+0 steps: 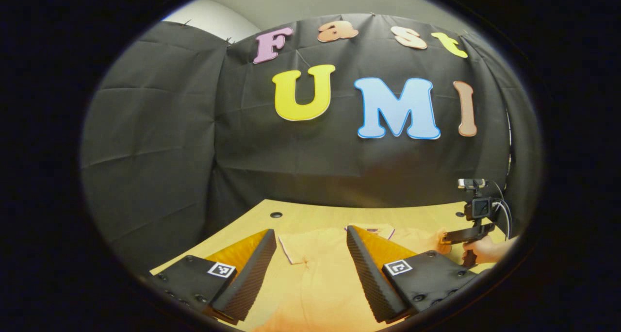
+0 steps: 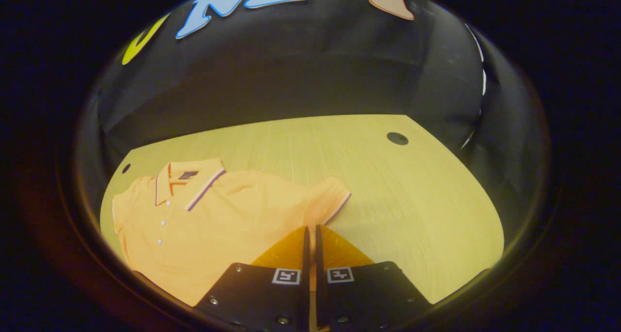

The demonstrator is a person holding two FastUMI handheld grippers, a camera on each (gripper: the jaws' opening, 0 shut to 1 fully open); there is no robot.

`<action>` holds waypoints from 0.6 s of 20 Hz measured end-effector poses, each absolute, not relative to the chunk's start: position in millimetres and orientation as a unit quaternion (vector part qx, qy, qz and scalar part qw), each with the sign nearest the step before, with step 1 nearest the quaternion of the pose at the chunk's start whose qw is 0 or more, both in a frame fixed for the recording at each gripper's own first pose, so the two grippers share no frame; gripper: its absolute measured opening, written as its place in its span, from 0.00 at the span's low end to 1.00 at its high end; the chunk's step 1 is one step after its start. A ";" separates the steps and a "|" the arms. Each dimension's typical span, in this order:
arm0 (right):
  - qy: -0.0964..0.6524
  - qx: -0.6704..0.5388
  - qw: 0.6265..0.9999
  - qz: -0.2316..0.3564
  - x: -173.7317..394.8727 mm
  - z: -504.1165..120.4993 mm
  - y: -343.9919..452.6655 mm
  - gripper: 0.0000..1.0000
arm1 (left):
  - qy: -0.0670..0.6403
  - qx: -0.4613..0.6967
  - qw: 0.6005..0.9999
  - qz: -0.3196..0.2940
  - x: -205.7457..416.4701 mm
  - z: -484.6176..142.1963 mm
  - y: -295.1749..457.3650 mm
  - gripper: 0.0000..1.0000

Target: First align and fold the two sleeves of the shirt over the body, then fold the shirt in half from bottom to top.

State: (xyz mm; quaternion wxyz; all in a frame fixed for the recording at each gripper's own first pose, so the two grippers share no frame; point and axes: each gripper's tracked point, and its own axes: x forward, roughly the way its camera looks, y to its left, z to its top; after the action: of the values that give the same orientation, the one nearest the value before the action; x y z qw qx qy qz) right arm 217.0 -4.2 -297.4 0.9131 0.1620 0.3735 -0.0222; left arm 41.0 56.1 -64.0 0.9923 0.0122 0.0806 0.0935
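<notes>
The orange short-sleeved polo shirt (image 2: 213, 215) with a striped collar is lying flat on the pale wooden table (image 2: 388, 186), collar toward the far edge and one sleeve spreading toward the table's middle. The right gripper (image 2: 311, 235) is pinching the sleeve's lower edge between clenched fingers. The left gripper (image 1: 310, 247) is hovering released over the shirt's body.

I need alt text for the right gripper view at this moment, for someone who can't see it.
The right gripper is closed at the sleeve of an orange polo shirt lying flat, collar up, on a light wooden table. Whether fabric is pinched between the fingers cannot be told. A black cloth wall rises behind the table.
</notes>
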 end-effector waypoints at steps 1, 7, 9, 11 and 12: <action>0.366 0.153 0.918 -0.016 218.5 -290.3 -1.0 0.06 | 0.080 0.011 0.993 0.091 43.2 -63.4 56.1 0.94; 0.329 0.115 0.936 0.049 230.3 -257.3 44.2 0.06 | 0.081 0.004 0.993 0.089 47.2 -65.7 68.6 0.94; 0.325 0.099 0.938 0.061 231.8 -254.0 57.2 0.06 | 0.084 0.005 0.992 0.091 47.9 -68.5 70.7 0.94; 0.324 0.087 0.939 0.071 231.9 -252.6 68.9 0.06 | 0.085 0.002 0.992 0.094 49.1 -69.4 74.5 0.94; 0.323 0.083 0.940 0.075 232.0 -251.4 73.1 0.06 | 0.085 -0.001 0.992 0.097 50.5 -70.0 79.8 0.94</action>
State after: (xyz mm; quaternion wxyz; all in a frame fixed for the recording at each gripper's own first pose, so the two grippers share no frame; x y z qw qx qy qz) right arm 232.0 73.1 -251.4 0.9396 0.0831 0.3233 0.0753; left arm 50.5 79.8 -70.0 0.9917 -0.0007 0.0850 0.0968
